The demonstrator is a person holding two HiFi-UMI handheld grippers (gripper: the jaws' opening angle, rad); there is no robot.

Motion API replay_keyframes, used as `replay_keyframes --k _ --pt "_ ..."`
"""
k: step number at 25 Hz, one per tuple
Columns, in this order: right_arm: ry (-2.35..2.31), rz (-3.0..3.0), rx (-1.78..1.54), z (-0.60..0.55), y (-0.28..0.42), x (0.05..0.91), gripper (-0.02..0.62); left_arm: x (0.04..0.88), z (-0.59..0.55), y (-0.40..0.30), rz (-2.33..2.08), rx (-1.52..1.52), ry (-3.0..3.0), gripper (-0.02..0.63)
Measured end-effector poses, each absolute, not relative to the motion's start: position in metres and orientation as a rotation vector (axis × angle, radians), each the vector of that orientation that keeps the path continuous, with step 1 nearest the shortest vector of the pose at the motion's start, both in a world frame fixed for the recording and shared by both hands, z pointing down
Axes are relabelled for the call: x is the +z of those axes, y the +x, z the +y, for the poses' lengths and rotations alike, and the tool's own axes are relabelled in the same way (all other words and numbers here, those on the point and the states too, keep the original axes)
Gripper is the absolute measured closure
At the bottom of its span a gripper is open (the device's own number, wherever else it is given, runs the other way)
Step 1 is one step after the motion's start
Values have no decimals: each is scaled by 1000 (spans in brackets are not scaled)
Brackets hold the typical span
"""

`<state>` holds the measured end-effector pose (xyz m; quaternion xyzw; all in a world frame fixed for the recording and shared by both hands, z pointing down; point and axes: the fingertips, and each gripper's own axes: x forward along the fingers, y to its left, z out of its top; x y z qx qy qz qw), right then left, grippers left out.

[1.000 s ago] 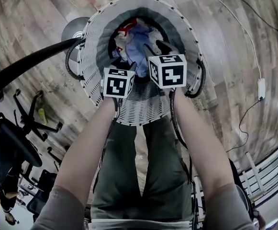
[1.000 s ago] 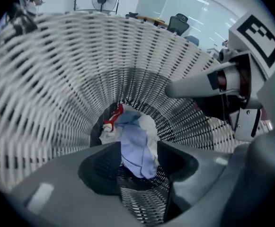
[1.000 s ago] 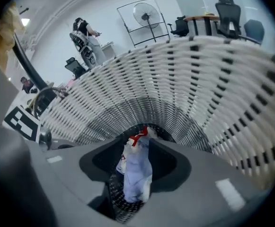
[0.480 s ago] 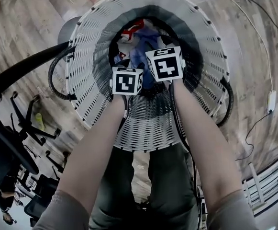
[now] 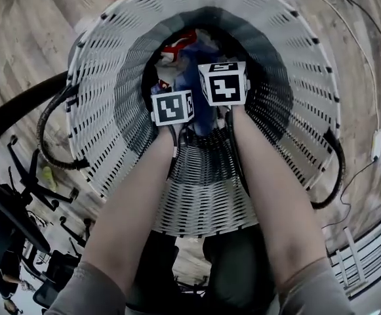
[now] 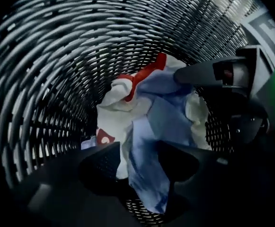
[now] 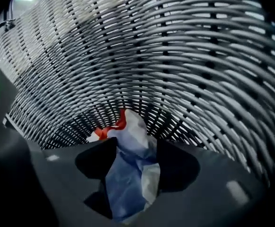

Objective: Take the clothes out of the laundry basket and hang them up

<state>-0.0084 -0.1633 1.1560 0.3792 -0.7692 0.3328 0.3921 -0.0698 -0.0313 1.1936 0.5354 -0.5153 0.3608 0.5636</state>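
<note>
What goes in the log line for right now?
place: inside laundry basket | left tongs: open over blue cloth | right tongs: just opening, blue cloth between

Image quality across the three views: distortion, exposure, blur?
Head view: strong fisheye, the basket wall bows, its bottom in shadow. Left gripper view: dim, foreground nearly black, the blue garment soft. Right gripper view: basket wall brighter, glare spot top left, blue garment slightly blurred.

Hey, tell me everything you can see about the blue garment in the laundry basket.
The blue garment is soft, pale-blue fabric, crumpled and folded on itself, with no collar or sleeves discernible. It lies atop the pile at the bottom of the white slatted basket, pressed against a white-and-red cloth.
</note>
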Motion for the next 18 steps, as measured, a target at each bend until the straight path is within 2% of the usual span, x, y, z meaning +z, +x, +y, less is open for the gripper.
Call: replay_keyframes --k 2,5,8,9,14,18 --pt "941 -1984 837 -170 -15 1159 362 1198 -35 -70 -1203 825 1249 374" --pt "943 -1985 873 -172 -14 1158 527 1203 -35 -64 -1161 795 1252 478" --pt "1013 -1967 980 -175 -5 1150 546 1200 -35 -63 -1144 776 1258 561" --pt "1045 -1961 1012 -176 -1 1146 548 1195 -35 -63 -1145 776 1262 571" --pt "1173 -1913 1108 -168 17 1105 551 1151 -31 -59 -1165 784 1320 581" --pt "1297 -1866 1397 -157 33 1059 551 1095 -25 -56 -1154 767 1345 586"
